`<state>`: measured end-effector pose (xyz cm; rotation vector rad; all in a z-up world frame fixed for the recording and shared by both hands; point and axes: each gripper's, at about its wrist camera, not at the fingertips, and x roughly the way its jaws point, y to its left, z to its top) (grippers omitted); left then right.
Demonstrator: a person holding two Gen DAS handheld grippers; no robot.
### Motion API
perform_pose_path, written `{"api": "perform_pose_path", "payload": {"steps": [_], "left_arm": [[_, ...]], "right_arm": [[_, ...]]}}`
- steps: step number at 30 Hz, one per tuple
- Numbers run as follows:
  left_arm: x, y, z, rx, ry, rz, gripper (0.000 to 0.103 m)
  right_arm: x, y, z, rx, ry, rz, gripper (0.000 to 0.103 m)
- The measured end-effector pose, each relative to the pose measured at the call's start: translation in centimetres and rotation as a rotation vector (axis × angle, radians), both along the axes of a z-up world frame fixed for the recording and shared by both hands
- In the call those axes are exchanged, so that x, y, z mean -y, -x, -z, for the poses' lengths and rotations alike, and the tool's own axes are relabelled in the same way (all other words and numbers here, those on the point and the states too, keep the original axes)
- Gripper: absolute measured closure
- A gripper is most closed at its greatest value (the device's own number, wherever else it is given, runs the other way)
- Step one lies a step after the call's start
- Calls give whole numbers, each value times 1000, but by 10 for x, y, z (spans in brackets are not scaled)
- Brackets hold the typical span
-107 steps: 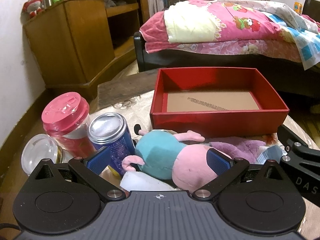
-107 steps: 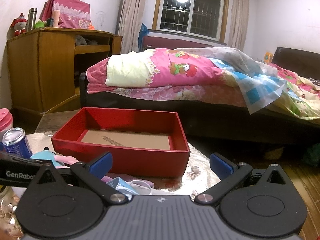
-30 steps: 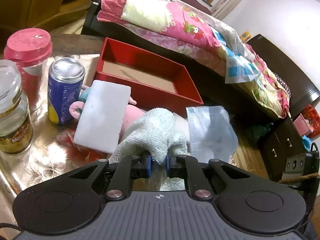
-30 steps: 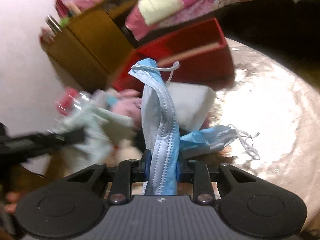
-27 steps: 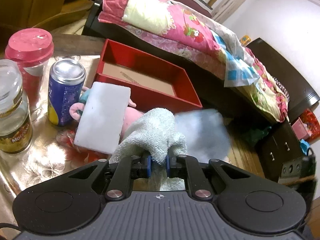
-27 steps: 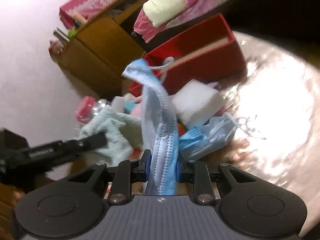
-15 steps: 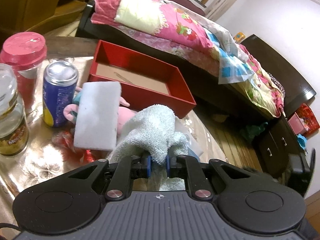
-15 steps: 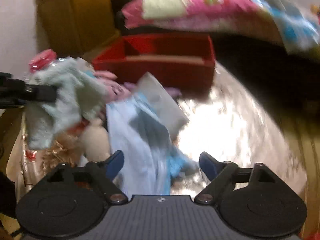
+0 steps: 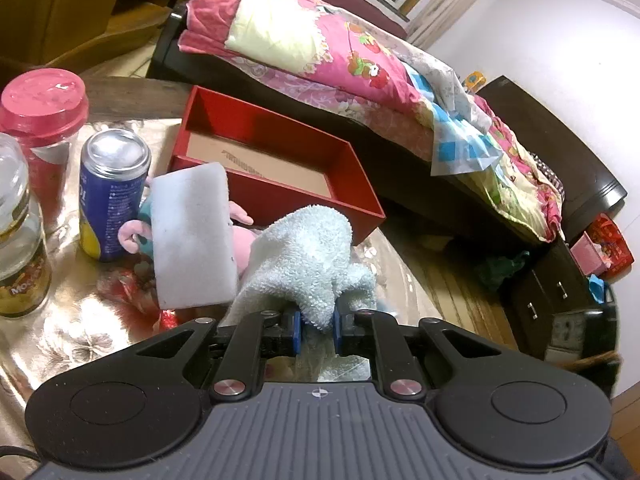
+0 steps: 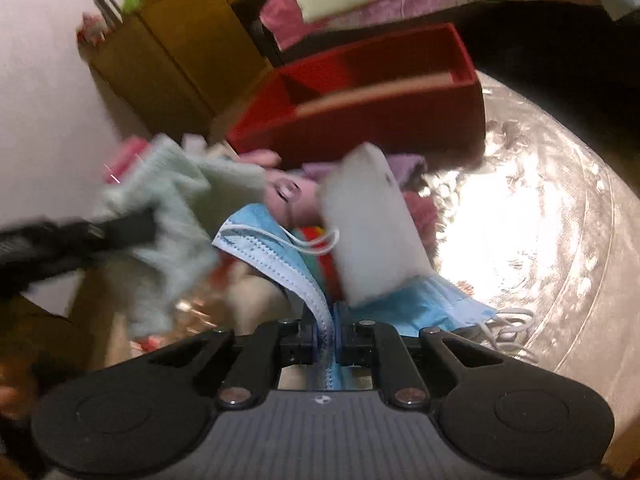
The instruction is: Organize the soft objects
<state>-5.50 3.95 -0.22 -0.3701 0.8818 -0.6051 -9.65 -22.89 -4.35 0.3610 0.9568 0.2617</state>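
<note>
Left wrist view
Left gripper [image 9: 316,326]: clamped on a pale blue towel [image 9: 308,256], which bunches up above the jaws, lifted off the counter [image 9: 60,332].
White sponge [image 9: 192,236]: left of the towel, lying tilted on a pink and teal plush toy [image 9: 138,232].
Red box [image 9: 276,168]: far side of the counter, open, only its cardboard floor showing.
Blue can [image 9: 110,196]: upright, left of the sponge, beside a pink-lidded jar [image 9: 42,120] and a glass jar [image 9: 18,236].
Bed [image 9: 360,68]: beyond the box.

Right wrist view
Right gripper [image 10: 328,332]: closed on the edge of a blue face mask [image 10: 276,248].
Second mask [image 10: 436,304]: lies right, under the sponge [image 10: 372,224].
Towel [image 10: 176,216]: left, blurred, hanging from the left gripper.
</note>
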Motion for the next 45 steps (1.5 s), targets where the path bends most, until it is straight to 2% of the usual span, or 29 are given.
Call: {"api": "perform_pose_path", "payload": {"steps": [4, 6, 12, 16, 21, 30, 34, 37, 40, 45], "left_arm": [[-3, -3, -10, 32, 47, -19, 91], [-3, -5, -19, 70, 80, -24, 91], [4, -19, -41, 155, 101, -61, 91], [10, -40, -51, 187, 106, -95, 91], [16, -64, -59, 215, 103, -123, 91], [29, -102, -57, 231, 62, -147, 91], [28, -122, -58, 205, 69, -165, 91], [21, -122, -65, 208, 123, -163, 91], [22, -122, -71, 233, 119, -171, 91], [25, -130, -74, 230, 130, -183, 91]], "right_arm": [[17, 5, -17, 23, -166, 61, 103], [23, -1, -29, 66, -232, 89, 103], [21, -24, -62, 248, -297, 121, 103], [22, -46, -75, 320, -329, 145, 103], [26, -73, -80, 380, -314, 180, 103], [44, -107, -86, 428, -273, 249, 103], [48, -125, -87, 440, -244, 264, 103], [52, -137, -83, 428, -235, 280, 103], [56, -143, -79, 409, -237, 291, 103], [61, -146, -80, 422, -217, 309, 103]]}}
